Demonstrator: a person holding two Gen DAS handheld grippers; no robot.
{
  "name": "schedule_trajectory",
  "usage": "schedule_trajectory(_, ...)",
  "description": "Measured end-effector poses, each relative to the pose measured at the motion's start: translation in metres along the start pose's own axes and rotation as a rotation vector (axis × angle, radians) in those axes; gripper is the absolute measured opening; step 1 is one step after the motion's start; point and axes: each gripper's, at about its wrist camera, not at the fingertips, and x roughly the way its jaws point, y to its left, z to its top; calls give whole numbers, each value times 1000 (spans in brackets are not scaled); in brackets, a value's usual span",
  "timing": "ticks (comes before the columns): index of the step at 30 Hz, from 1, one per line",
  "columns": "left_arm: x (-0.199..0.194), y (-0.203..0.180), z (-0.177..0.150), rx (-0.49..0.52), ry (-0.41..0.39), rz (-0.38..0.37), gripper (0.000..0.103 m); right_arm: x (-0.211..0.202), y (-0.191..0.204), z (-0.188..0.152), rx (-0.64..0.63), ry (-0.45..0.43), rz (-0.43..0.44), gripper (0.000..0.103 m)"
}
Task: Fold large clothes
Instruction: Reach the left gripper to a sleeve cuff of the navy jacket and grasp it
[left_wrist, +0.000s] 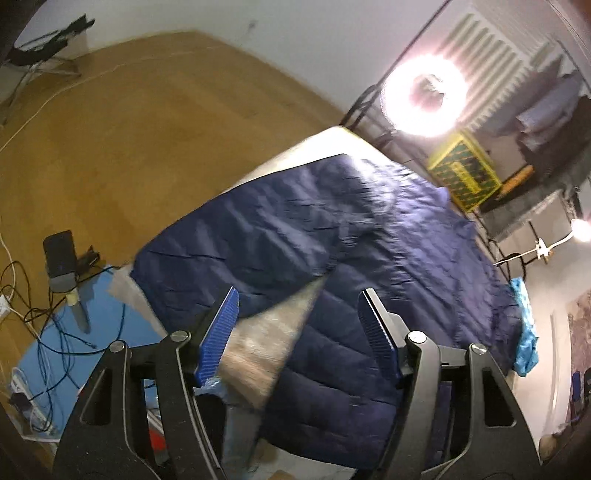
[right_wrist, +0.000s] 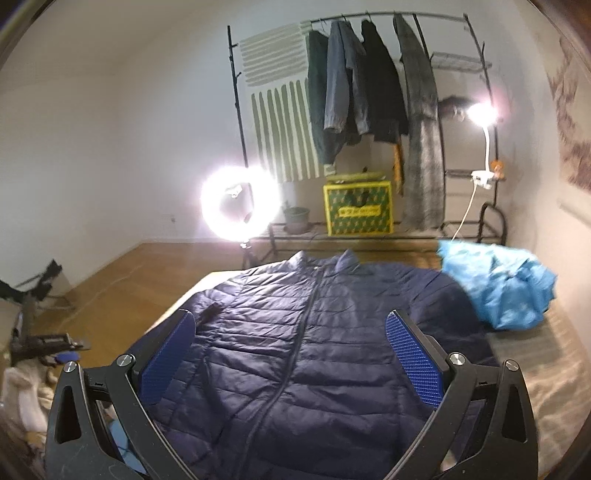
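From the left wrist, the left gripper (left_wrist: 299, 328) hangs with jaws apart and empty over the navy jacket (left_wrist: 332, 236), spread flat on the table (left_wrist: 258, 343), one sleeve lying out sideways. From the right wrist, the right gripper (right_wrist: 291, 354) is wide and empty above the zipped front; no fold looks made, so all folding is left.

Navy quilted puffer jacket (right_wrist: 295, 343), spread flat, front side up.
Zip runs down the centre, closed as far as visible; collar at the far end, hem nearest the right wrist camera. One sleeve (left_wrist: 229, 254) angles away from the body, a wedge of bare surface between them.
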Motion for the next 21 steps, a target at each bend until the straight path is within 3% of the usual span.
schedule_trajectory(5,36,57,5,-95,82,41,69,34,-8,-12,-5,83,12,102)
schedule_trajectory(9,63,114,3,-205,104,99,69,44,-6,-10,-44,83,14,102)
schedule_trajectory(12,76,147,-2,-320,131,79,69,47,-5,-12,-73,85,9,102)
schedule_trajectory(14,87,157,-2,-358,153,34,69,50,-5,-15,-85,96,4,102)
schedule_trajectory(17,97,159,1,-351,161,43,69,56,-5,-18,-85,116,-4,102)
schedule_trajectory(21,107,168,6,-414,159,25,69,60,-6,-17,-58,126,5,102)
